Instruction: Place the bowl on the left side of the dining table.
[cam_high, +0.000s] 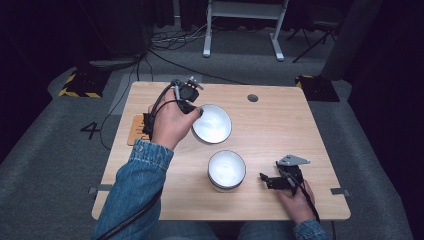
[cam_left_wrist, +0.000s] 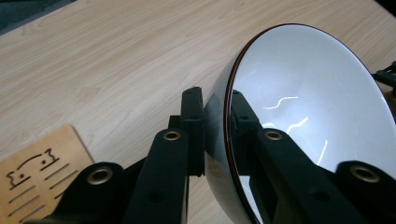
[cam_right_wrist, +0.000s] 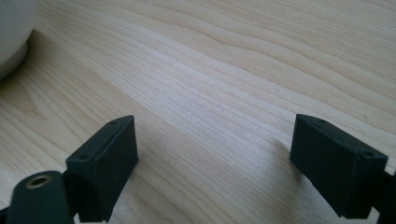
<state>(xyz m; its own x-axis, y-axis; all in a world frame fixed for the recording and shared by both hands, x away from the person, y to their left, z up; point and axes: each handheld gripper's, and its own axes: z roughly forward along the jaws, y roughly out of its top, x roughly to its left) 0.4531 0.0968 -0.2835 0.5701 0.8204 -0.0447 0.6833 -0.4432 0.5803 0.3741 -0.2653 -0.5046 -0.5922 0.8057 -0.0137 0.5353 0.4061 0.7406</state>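
left tool (cam_high: 192, 107): clamped on tilted bowl (cam_high: 212, 123) rim, far-left
right tool (cam_high: 274, 180): jaws apart, empty
2nd bowl (cam_high: 226, 169): on table (cam_high: 280, 130), just left of right tool

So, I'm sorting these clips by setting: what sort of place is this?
Probably a lab or recording studio, not a home: a bare wooden table on grey carpet, black curtains around it, loose cables and hazard-striped floor plates behind.

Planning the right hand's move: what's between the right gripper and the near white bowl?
Bare light wood table separates the right gripper from the near white bowl, per the high view.
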